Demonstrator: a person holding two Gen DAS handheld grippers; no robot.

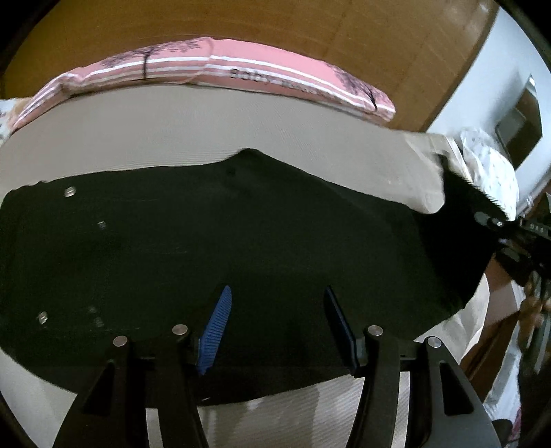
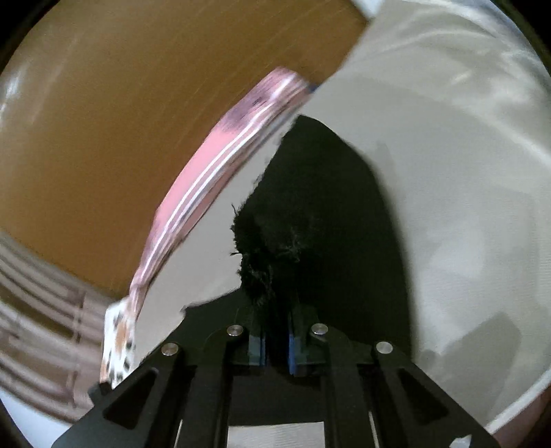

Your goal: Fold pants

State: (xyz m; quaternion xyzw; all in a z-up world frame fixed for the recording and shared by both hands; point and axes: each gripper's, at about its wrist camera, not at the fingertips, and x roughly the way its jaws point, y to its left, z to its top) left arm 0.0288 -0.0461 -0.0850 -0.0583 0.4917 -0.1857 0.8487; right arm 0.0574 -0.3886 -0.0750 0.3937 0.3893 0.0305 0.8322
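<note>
Black pants point(image 1: 241, 241) lie spread across the beige bed sheet point(image 1: 172, 131), with metal rivets showing on their left part. My left gripper point(image 1: 277, 293) hovers over the near edge of the pants, its blue pads wide apart and holding nothing. At the right edge of the left wrist view, my right gripper point(image 1: 499, 224) holds the pant leg's end lifted off the bed. In the right wrist view, my right gripper point(image 2: 277, 324) is shut on the frayed hem point(image 2: 261, 248), and the pants point(image 2: 320, 206) stretch away from it over the sheet.
A pink striped pillow point(image 1: 241, 72) lies along the far side of the bed against a wooden headboard point(image 1: 275, 27). A white spotted cloth point(image 1: 492, 165) sits past the bed's right corner. The right wrist view is motion-blurred, showing the pillow point(image 2: 206, 162) and the sheet point(image 2: 447, 172).
</note>
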